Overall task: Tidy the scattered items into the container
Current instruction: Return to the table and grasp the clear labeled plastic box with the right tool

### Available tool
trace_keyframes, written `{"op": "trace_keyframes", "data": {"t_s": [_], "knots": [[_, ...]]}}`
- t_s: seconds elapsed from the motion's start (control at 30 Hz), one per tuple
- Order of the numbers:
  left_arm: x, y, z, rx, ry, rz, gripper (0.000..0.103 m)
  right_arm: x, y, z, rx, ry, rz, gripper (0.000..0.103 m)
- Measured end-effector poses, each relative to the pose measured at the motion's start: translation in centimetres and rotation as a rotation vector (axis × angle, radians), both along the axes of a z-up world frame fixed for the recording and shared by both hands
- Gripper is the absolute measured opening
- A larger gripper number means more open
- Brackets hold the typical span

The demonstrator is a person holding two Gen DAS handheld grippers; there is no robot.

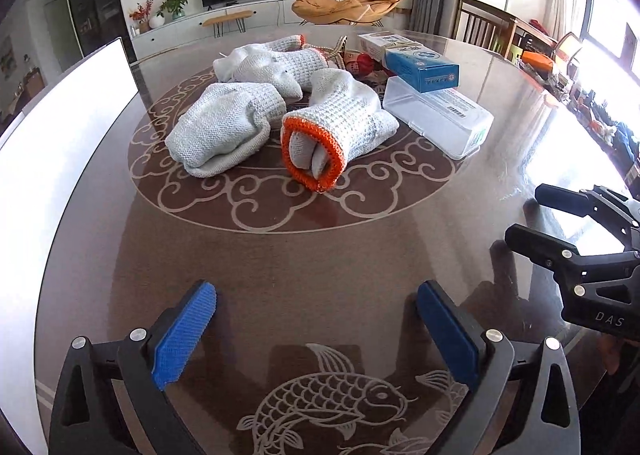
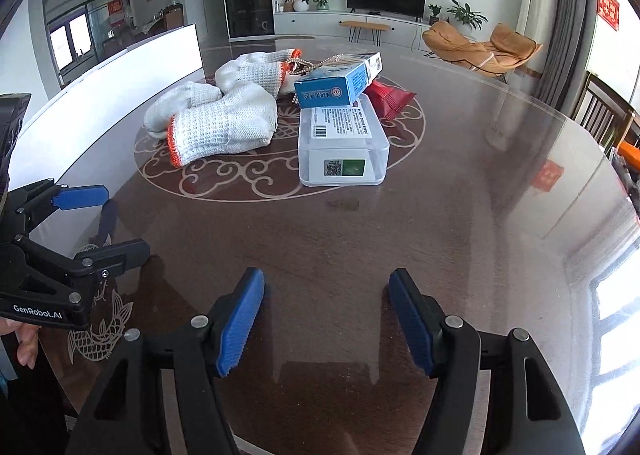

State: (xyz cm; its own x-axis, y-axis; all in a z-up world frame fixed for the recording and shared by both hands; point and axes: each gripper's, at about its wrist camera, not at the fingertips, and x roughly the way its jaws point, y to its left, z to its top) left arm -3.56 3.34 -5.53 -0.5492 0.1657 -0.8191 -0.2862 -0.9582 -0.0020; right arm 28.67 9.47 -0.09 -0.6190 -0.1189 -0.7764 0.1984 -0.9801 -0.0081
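1. Facing the pile from the near edge of the worktop (image 1: 320,255): both tools sit short of the items, with bare glass between them and the nearest thing.
2. Left tool (image 1: 316,339): spread wide, nothing between the pads. Right tool (image 2: 326,321): also spread, empty.
3. Gloves (image 1: 224,127) lie ahead of the left tool, slightly left of its line; the orange-cuffed glove (image 1: 332,135) lies nearly straight ahead, cuff opening towards the tool.
4. Clear lidded box (image 2: 342,143) lies straight ahead of the right tool, long axis running away from it, short end nearest; blue carton (image 2: 336,85) rests on its far end.
5. White container wall (image 1: 68,127) stands left of the pile, so the left tool is nearer to it.
6. Judgement: gloves suit the left tool, boxes the right.
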Motion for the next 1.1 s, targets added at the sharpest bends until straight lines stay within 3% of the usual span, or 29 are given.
{"op": "trace_keyframes", "data": {"t_s": [0.13, 0.4, 0.63, 0.77, 1.03, 1.1], "knots": [[-0.4, -0.4, 0.1, 0.0, -0.01, 0.016, 0.103, -1.1, -0.5, 0.0, -0.001, -0.03, 0.015, 0.077], [-0.3, -0.3, -0.1, 0.005, -0.002, 0.006, 0.103, -6.2, -1.2, 0.2, 0.009, -0.034, 0.113, 0.077], [-0.3, -0.3, -0.1, 0.004, -0.002, 0.006, 0.103, -10.5, -1.5, 0.2, 0.037, -0.042, 0.104, 0.078], [-0.3, -0.3, -0.1, 0.004, -0.002, 0.007, 0.103, -11.3, -1.3, 0.3, 0.086, -0.028, 0.108, 0.078], [-0.3, -0.2, 0.0, 0.002, -0.002, 0.011, 0.103, -13.3, -2.3, 0.4, 0.14, 0.013, 0.241, 0.078], [-0.3, -0.2, 0.0, 0.003, -0.002, 0.01, 0.103, -14.0, -2.3, 0.4, 0.113, -0.015, 0.232, 0.076]]}}
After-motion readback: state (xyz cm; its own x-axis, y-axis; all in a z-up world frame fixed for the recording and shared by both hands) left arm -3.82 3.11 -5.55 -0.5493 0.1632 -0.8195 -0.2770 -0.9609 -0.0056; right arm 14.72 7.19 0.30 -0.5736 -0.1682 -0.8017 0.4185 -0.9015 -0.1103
